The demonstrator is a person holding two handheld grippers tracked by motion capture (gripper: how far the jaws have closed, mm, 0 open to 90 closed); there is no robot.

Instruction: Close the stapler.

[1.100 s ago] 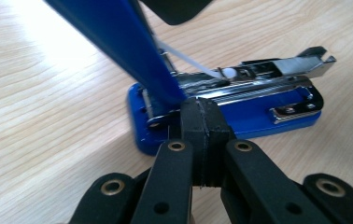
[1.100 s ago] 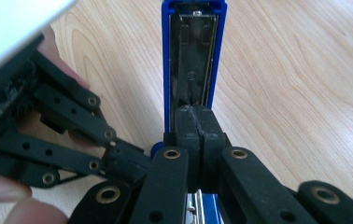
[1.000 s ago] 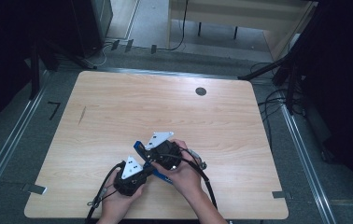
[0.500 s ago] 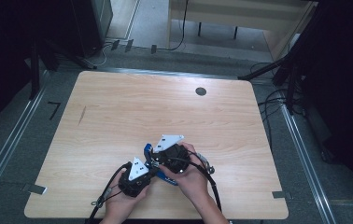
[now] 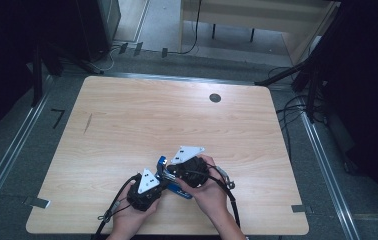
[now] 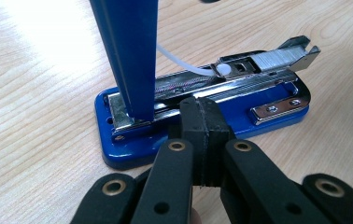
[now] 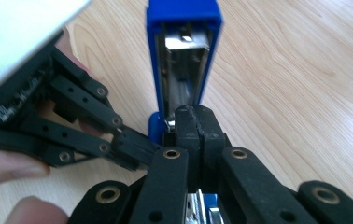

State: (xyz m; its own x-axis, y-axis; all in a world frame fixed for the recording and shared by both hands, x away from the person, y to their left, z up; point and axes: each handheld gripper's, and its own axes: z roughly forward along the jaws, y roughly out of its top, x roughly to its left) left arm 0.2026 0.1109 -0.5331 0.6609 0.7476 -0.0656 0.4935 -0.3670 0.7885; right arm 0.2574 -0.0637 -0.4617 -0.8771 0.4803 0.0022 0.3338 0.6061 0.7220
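left tongs together, at stapler base | right tongs together, behind raised lid | hands side-by-side

Opened stapler and both hands are crowding table near edge; beyond stapler, tabletop is lying open.

Stapler lid cut off by top edge; base mostly hidden in high view.

High view looks down and forward over the whole desk; both gripper views sit close at desk level, sharing the blue stapler near the front edge.
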